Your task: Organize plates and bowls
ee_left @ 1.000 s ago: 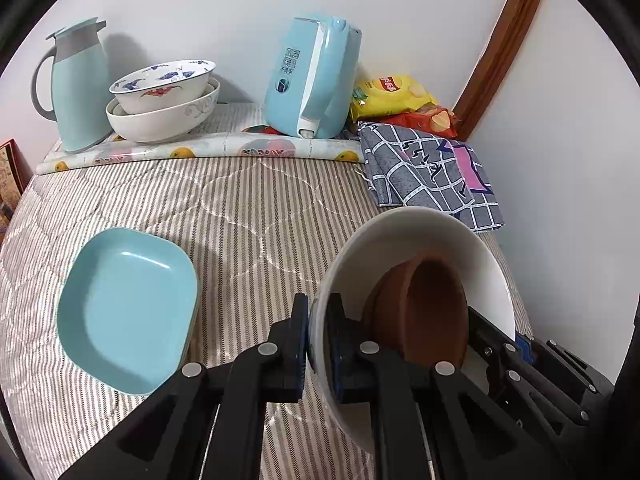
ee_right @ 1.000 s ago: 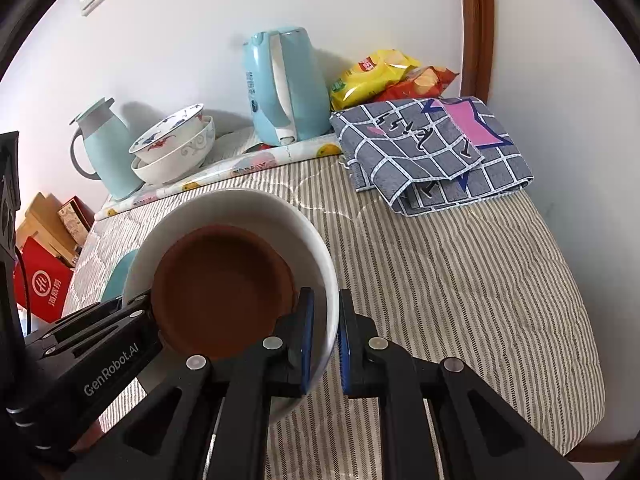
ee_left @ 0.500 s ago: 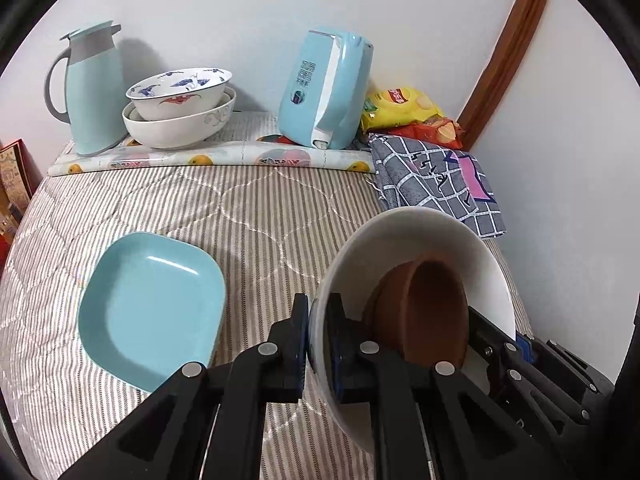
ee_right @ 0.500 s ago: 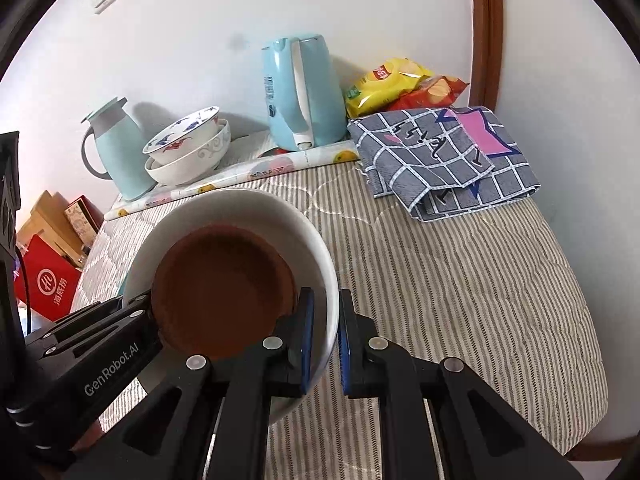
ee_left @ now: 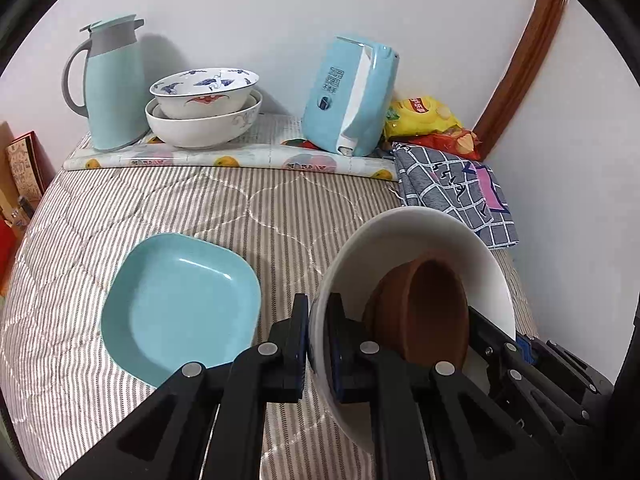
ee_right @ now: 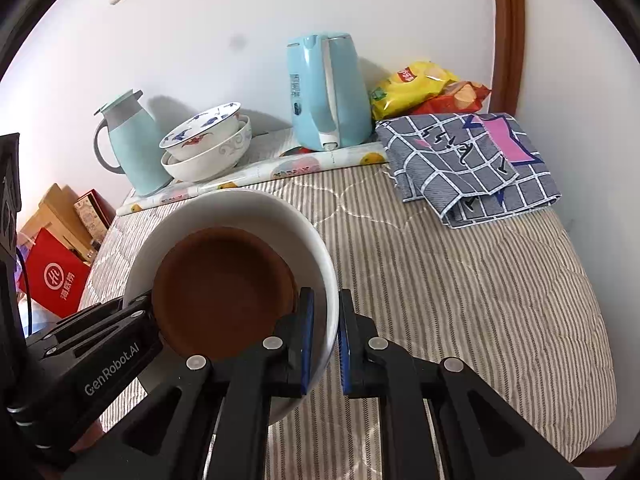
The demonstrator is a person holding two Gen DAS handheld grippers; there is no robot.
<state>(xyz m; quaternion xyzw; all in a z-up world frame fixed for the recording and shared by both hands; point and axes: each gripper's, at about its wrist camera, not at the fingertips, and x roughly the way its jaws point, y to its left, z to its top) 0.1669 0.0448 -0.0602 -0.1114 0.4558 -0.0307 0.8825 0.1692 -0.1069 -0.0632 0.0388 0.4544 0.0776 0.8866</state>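
Both grippers clamped on the same big white ceramic bowl (ee_left: pixel 424 232), opposite sides of the rim. Left gripper (ee_left: pixel 319 344) pinches the rim's left side, one finger inside the bowl, one outside. Right gripper (ee_right: pixel 325 340) does the same on the right side, blue pads tight on the wall. Bowl is off the surface, tilted in the left wrist view, hanging over the near right part of the striped quilted bed cover (ee_right: pixel 460 288).

Inside it: a smaller round brown bowl (ee_right: pixel 222 292), leaning on the white bowl's inner wall, loose, no finger on it as far as I can see.

Light-blue square plastic plate (ee_left: pixel 176 304) lies flat on the cover, near left part, just left of the left gripper, apart from the white bowl.

Far edge, along the wall, on a fruit-print oilcloth strip (ee_left: pixel 224 158): mint thermos jug w/ grey top (ee_left: pixel 110 84) at the far left corner, next to it a stack of 2 bowls, white bowl w/ blue bird pattern (ee_left: pixel 206 90) nested in a wider white bowl (ee_left: pixel 204 126). Right of that a light-blue electric kettle (ee_left: pixel 352 96). Far right corner: yellow and red snack bags (ee_right: pixel 424 86), and a folded grey checked cloth (ee_right: pixel 468 160) in front of them on the cover.

Red bag and cartons (ee_right: pixel 52 276) on the floor beyond the left edge.
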